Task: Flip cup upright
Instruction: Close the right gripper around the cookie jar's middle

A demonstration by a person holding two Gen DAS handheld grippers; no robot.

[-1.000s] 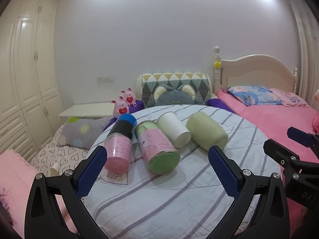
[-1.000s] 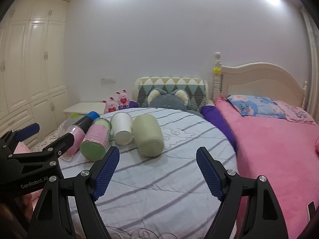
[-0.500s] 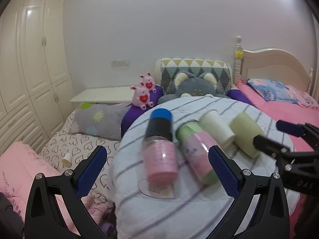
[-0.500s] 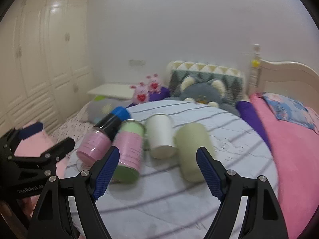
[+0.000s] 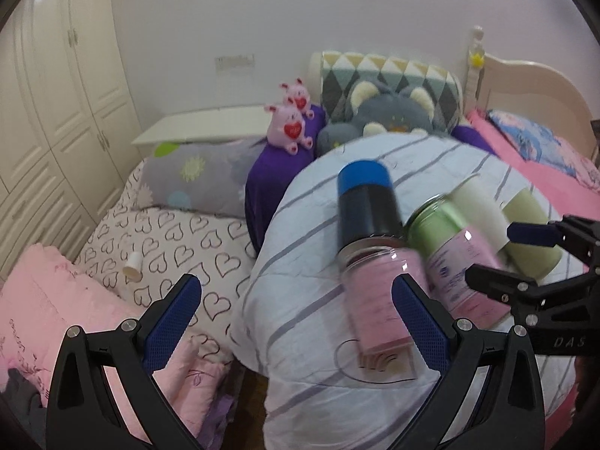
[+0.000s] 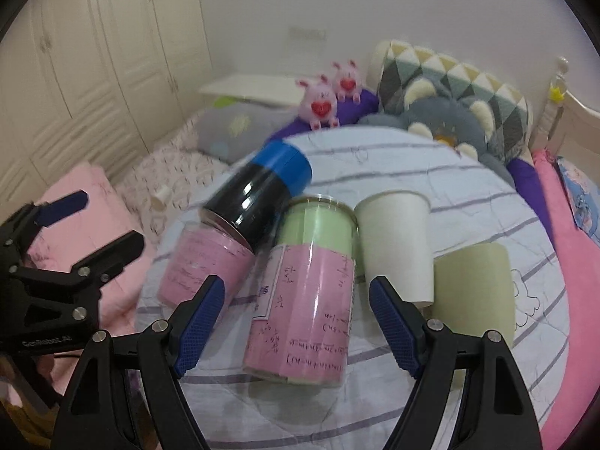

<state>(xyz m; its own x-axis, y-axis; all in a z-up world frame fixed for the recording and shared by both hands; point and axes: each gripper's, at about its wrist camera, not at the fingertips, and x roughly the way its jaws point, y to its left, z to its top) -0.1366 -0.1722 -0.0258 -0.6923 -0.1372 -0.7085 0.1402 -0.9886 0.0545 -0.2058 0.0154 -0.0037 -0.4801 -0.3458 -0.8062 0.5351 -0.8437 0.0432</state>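
Note:
Several cups lie on their sides on a round table with a striped cloth (image 6: 468, 172): a pink cup with a black and blue lid (image 6: 240, 232), a clear cup with pink and green paper (image 6: 311, 292), a white paper cup (image 6: 397, 243) and a pale green cup (image 6: 472, 300). My right gripper (image 6: 296, 322) is open, its fingers either side of the pink and green cup. My left gripper (image 5: 296, 322) is open over the table's left edge, just left of the pink cup (image 5: 375, 273). The green cup (image 5: 450, 255) lies beside it.
A heart-print quilt (image 5: 168, 240) and pink bedding (image 5: 45, 307) lie left of the table. Pink plush toys (image 5: 288, 123), a grey plush cushion (image 5: 378, 120) and a patterned pillow sit behind. A pink bed (image 6: 577, 232) is on the right. White wardrobes (image 5: 48, 75) line the left wall.
Both grippers have moved forward and left toward the cups. The right gripper now straddles the pink and green cup; the left has swung past the table's left edge. Both stay open.

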